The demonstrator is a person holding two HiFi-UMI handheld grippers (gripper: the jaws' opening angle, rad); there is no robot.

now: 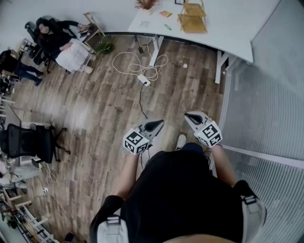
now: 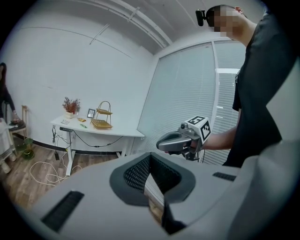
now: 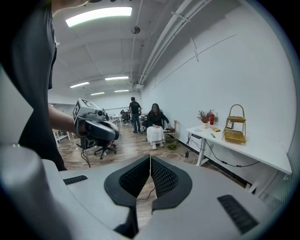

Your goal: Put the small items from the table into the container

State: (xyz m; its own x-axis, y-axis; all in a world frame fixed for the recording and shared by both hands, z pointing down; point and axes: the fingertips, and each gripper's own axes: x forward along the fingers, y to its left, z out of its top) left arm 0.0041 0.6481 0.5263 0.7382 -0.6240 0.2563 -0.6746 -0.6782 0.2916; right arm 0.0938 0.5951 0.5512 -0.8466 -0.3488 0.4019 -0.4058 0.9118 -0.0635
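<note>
**Standing well short of the desk, with nothing collected**

Judging by how things lie, the task has not really begun; the person stands on the wooden floor (image 1: 95, 95), well apart from the white desk (image 1: 228, 23) at the far wall. The left gripper (image 1: 158, 124) has its fingers (image 2: 136, 176) pressed together with nothing between them; the right gripper (image 1: 190, 116) is the same, its fingers (image 3: 164, 179) closed tight on empty air; both are held out in front of the body, side by side.

The small items (image 1: 166, 14) lie on the desk, an orange piece and a green one (image 1: 167, 27) among them, just beside the gold wire basket (image 1: 192, 19), which is most likely the container meant; a potted plant (image 1: 146, 4) stands at the desk's end. Whether anything already sits in the basket is too small to tell.

Everything is left to do: reaching the desk, spreading the fingers, picking each item up, and dropping it into the basket.
</note>
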